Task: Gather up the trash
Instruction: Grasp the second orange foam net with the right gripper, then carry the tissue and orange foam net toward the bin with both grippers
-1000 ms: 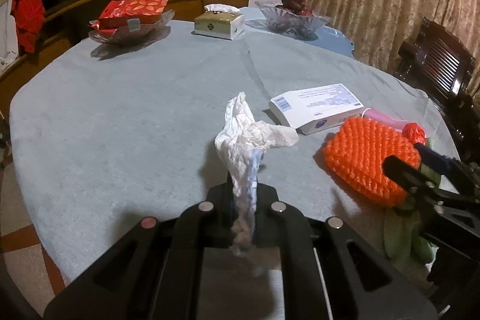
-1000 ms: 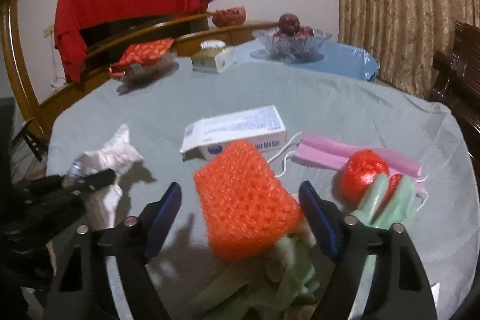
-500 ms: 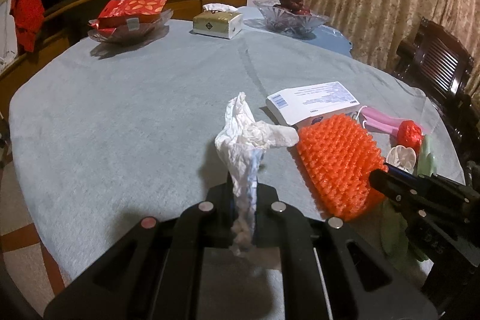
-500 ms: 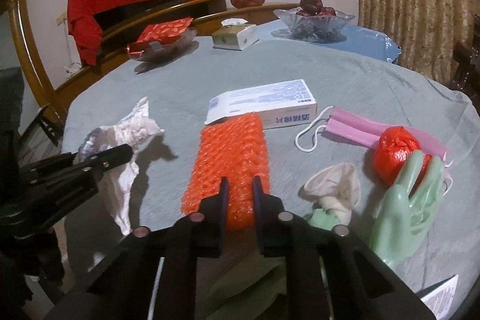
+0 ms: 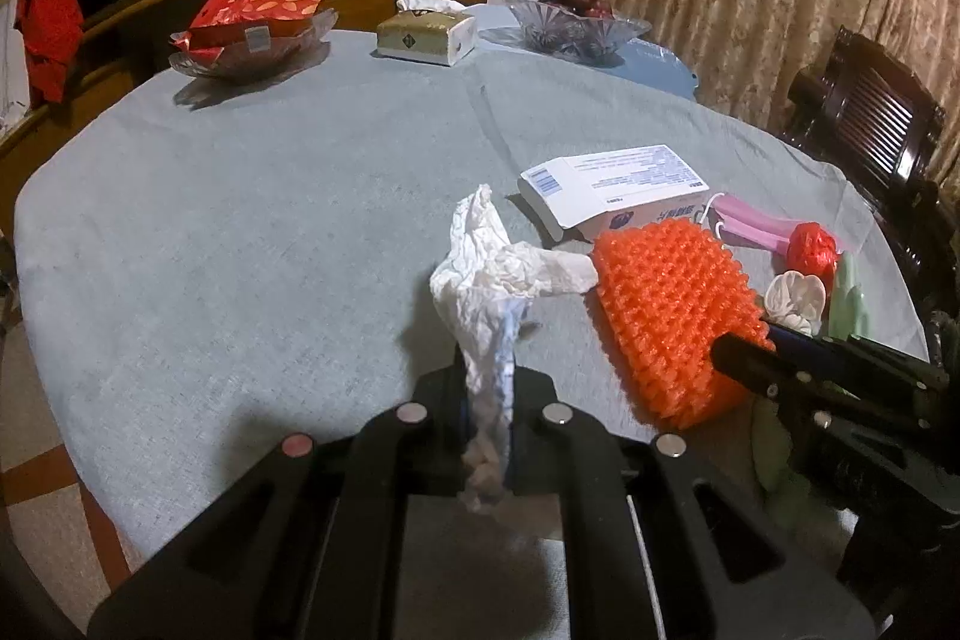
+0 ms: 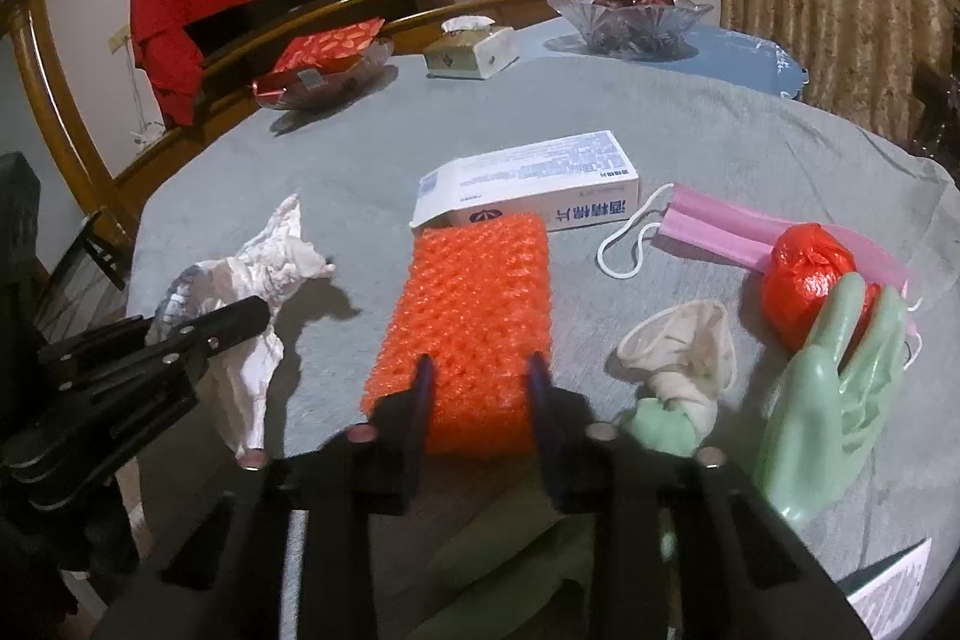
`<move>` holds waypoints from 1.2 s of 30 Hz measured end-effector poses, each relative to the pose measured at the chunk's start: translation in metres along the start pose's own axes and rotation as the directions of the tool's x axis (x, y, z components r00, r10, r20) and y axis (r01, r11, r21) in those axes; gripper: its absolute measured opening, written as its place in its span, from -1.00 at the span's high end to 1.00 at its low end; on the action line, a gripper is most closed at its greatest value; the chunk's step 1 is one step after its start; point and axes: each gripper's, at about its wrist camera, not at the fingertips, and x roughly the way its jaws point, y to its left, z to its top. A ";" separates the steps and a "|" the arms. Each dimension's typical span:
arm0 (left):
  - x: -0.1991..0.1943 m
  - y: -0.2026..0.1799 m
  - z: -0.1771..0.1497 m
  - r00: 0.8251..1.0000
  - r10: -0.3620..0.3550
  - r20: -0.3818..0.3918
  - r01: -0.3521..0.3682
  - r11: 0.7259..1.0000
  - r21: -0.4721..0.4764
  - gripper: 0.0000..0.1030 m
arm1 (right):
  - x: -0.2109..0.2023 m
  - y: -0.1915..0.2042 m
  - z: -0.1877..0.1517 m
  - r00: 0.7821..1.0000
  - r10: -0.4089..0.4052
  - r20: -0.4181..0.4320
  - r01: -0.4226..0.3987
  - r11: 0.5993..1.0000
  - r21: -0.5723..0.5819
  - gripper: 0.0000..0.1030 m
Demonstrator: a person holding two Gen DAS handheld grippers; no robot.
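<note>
- Since half a second ago, the right gripper [image 6: 478,388] has parted its fingers: then they were nearly together on the near edge of the orange bubble wrap [image 6: 468,316], now they stand partly open on either side of that edge, not yet closed on it.
- Orange bubble wrap lies flat on the worktop [image 5: 252,220], its far end touching the white box [image 6: 540,184]; a second ago it was lifted and tilted.
- Left gripper [image 5: 489,400] stays clamped on the crumpled tissue [image 5: 498,280], held up over the worktop just as before.
- Judging progress: one piece of trash is in hand; no bin shows in either view.
- Left to gather: the bubble wrap, white box, pink face mask [image 6: 720,226], red foil ball [image 6: 804,274], cream glove [image 6: 684,352] and green glove [image 6: 834,400], all lying near one another.
</note>
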 end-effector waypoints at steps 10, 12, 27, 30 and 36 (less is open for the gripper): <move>-0.020 -0.010 0.009 0.999 -0.010 0.043 0.009 1.000 0.016 0.86 | -0.041 0.002 0.008 0.994 0.033 0.100 -0.034 0.999 0.010 0.78; -0.030 -0.015 0.013 0.998 -0.019 0.062 0.018 1.000 0.023 0.86 | -0.055 0.003 0.012 0.992 0.032 0.126 -0.033 0.999 0.004 0.78; -0.089 -0.111 0.020 0.975 -0.184 0.128 0.167 0.977 0.133 0.86 | -0.178 -0.045 0.003 0.952 -0.112 0.285 0.094 0.993 0.077 0.78; -0.098 -0.135 0.018 0.966 -0.220 0.135 0.198 0.967 0.158 0.86 | -0.198 -0.060 -0.004 0.942 -0.157 0.297 0.132 0.986 0.103 0.78; -0.109 -0.190 0.011 0.944 -0.306 0.123 0.273 0.934 0.228 0.86 | -0.238 -0.093 -0.024 0.917 -0.255 0.308 0.213 0.963 0.162 0.78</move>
